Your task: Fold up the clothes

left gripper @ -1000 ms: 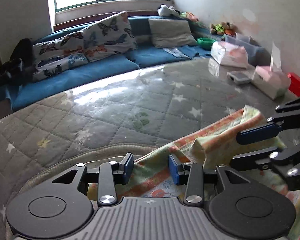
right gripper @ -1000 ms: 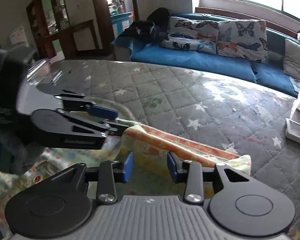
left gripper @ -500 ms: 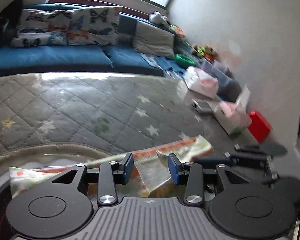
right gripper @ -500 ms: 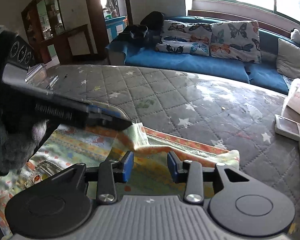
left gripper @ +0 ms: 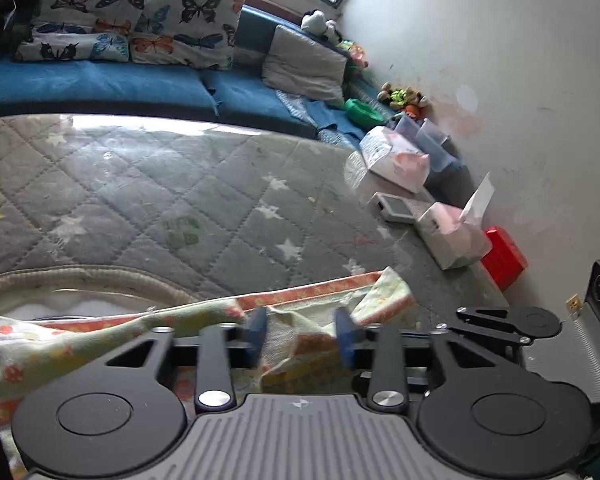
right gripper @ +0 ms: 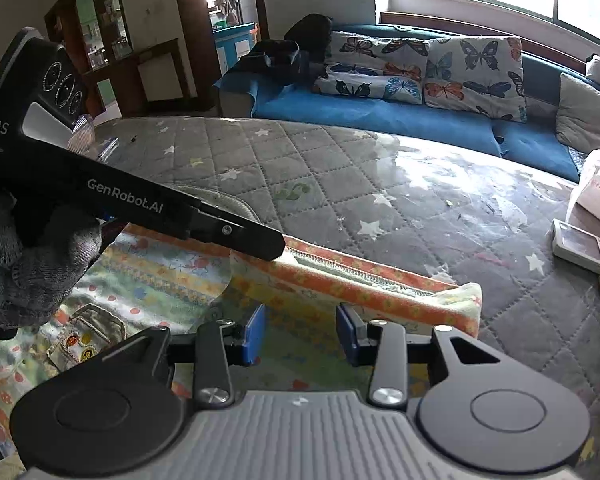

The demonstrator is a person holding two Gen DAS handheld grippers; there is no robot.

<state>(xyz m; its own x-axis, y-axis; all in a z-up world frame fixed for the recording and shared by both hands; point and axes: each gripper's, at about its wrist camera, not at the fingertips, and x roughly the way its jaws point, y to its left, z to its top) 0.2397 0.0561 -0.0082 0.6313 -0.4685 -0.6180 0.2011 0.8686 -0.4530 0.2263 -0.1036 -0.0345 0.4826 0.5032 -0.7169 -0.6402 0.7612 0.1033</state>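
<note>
right wrist view: both grippers' jaws wide apart, empty, over patterned garment (right gripper: 172, 272) on mattress (right gripper: 340, 176)

The long black arm of the left gripper (right gripper: 272, 244) carries white lettering, "GenRobot.AI". Up on its grey plastic handle body (right gripper: 4, 120), "DAS" reads clearly; the small lines beneath it are too fine to read.

Each camera sits just behind its own jaws, close over the cloth (left gripper: 100, 336), looking along the fingers. Both views share the mattress (right gripper: 340, 168) ahead and the sofa (left gripper: 100, 84) beyond.
</note>
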